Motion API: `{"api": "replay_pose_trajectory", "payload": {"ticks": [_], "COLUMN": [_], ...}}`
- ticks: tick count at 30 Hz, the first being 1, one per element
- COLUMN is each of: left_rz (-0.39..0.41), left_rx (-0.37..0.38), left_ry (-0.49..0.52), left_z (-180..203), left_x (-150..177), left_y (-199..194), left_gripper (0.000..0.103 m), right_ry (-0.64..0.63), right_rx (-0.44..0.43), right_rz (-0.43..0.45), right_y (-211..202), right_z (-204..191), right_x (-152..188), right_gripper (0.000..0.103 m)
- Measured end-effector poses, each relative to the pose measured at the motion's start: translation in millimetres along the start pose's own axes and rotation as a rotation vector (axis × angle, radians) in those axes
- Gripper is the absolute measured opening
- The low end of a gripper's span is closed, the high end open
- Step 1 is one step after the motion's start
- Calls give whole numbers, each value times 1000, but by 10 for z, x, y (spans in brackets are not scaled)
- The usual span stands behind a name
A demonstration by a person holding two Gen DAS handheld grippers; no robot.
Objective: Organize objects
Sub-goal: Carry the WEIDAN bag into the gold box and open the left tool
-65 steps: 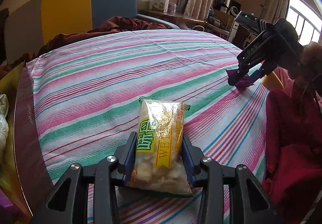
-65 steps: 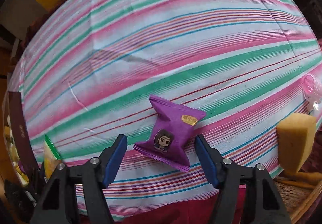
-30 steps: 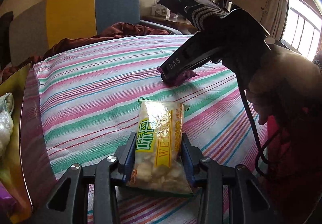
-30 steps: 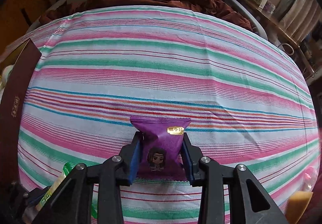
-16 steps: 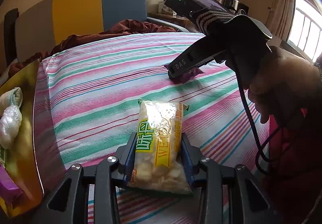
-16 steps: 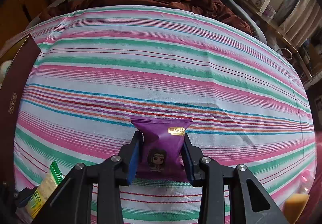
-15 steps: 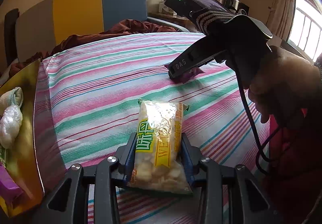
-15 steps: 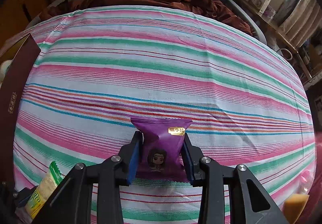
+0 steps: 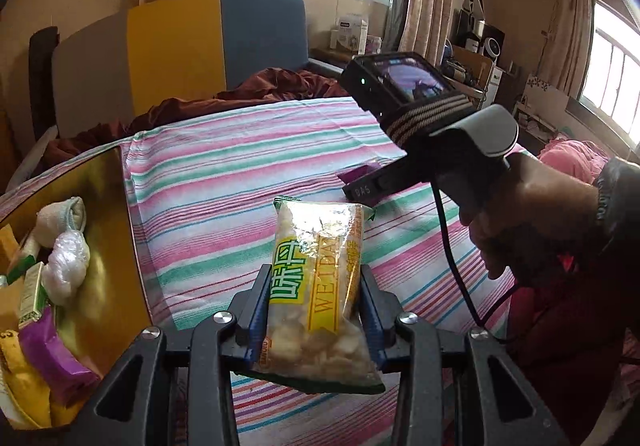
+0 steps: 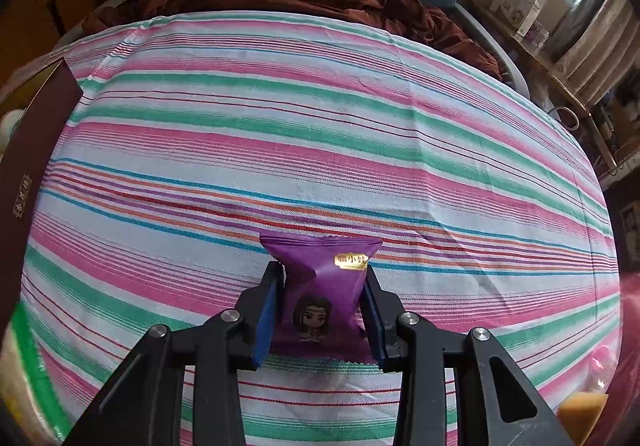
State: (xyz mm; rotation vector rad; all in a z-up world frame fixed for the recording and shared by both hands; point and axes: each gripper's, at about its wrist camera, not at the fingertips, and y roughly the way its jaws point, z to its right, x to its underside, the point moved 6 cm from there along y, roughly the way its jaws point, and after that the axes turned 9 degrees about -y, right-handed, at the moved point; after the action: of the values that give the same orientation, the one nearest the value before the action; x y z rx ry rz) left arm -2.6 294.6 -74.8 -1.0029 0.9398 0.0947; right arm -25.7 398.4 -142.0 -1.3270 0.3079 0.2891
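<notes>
On a bed covered with a pink, green and white striped cloth (image 10: 320, 133), two handheld grippers each carry a snack. The left gripper (image 9: 314, 306) has its fingers clamped on a clear plastic packet of pale crackers with yellow and green print (image 9: 316, 286), held above the cloth. At nine o'clock in its view stands an open gold-lined box (image 9: 100, 230), already holding other wrapped snacks. The right gripper (image 10: 320, 310), at two o'clock in the left view, pinches a small purple foil sachet with a cartoon face (image 10: 322, 286) with fingers nearly closed. The soft packets could slip or crush if squeezed unevenly, and the two grippers could collide near the box.
</notes>
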Motion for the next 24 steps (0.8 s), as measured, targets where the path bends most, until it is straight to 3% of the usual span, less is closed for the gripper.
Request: {"api": "replay_pose_trajectory", "payload": {"ticks": [11, 24], "left_rz": [85, 99], "left_rx": [-49, -109], "left_ry": [-34, -138], "left_z": [-233, -770], "left_x": [-203, -193], "left_y": [-414, -605], "left_gripper": [40, 40], "right_ry": [17, -26], "right_rx": [-12, 31], "right_rz": [-6, 1], "right_y": [24, -3], "right_z": [37, -3], "right_x": [-4, -2], "right_gripper": [39, 39]}}
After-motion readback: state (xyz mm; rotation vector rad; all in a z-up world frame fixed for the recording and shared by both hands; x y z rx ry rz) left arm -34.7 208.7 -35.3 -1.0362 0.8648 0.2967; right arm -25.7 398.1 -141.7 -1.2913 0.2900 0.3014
